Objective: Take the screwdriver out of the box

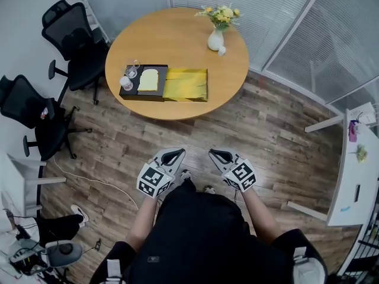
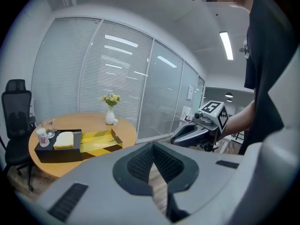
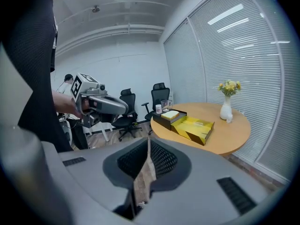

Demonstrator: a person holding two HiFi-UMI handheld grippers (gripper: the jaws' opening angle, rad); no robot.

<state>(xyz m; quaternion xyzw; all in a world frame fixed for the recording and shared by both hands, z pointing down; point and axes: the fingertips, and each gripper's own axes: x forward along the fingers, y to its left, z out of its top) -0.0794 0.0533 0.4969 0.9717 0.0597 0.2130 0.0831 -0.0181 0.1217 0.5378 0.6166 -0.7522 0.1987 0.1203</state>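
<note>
An open box with a yellow lining and black stripes (image 1: 186,84) lies on the round wooden table (image 1: 189,40), joined on its left to a black tray (image 1: 137,90) that holds a pale block, a glass and a small bottle. No screwdriver shows in any view. My left gripper (image 1: 174,153) and right gripper (image 1: 217,154) hang side by side over the floor, well short of the table, both shut and empty. In the left gripper view the jaws (image 2: 152,146) point toward the box (image 2: 96,141). In the right gripper view the jaws (image 3: 148,143) face the box (image 3: 194,128).
A white vase of yellow flowers (image 1: 216,38) stands at the table's far side. Two black office chairs (image 1: 74,34) (image 1: 32,114) stand left of the table. A white desk (image 1: 354,182) is at the right. Glass walls with blinds lie behind.
</note>
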